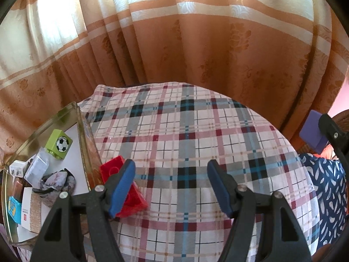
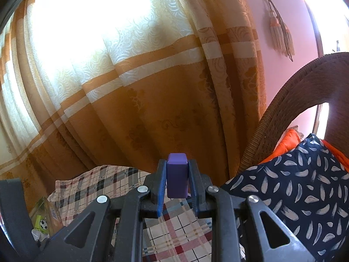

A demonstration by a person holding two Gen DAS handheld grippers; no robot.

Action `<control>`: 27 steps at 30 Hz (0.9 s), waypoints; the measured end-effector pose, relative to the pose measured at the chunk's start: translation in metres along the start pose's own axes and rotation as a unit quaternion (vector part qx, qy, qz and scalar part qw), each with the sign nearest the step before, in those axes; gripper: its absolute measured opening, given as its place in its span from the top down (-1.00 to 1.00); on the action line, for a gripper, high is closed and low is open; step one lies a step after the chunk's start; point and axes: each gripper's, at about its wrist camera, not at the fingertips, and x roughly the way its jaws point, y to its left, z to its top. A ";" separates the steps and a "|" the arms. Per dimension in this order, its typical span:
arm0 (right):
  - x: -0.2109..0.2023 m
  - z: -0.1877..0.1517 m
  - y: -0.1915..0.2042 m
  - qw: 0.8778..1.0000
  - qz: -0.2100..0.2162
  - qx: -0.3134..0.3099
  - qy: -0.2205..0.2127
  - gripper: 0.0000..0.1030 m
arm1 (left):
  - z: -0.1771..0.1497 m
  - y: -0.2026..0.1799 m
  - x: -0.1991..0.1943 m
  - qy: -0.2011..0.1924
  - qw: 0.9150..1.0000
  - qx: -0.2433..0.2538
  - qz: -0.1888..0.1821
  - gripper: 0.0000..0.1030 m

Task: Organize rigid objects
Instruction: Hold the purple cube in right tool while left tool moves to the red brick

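My left gripper (image 1: 171, 175) is open and empty above the plaid cloth (image 1: 187, 131). A red toy brick (image 1: 133, 194) lies on the cloth beside and partly behind its left finger. My right gripper (image 2: 177, 175) is shut on a purple block (image 2: 177, 176) and holds it in the air above the cloth; the block also shows at the right edge of the left wrist view (image 1: 310, 131). A green cube with a football print (image 1: 59, 142) sits on a glass-topped side table (image 1: 43, 118) to the left; it also shows in the right wrist view (image 2: 43, 223).
The glass table also holds a charger (image 1: 16, 168), a crumpled cloth (image 1: 57, 180), a plastic bag and small boxes. An orange curtain (image 1: 174, 43) hangs behind. A wicker chair (image 2: 283, 109) with a dark feather-print cushion (image 2: 294, 185) stands at the right.
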 end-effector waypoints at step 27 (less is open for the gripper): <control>0.002 -0.001 0.002 1.000 -0.003 -0.003 0.005 0.56 | -0.005 -0.021 0.016 0.048 0.998 0.003 -0.049 -0.59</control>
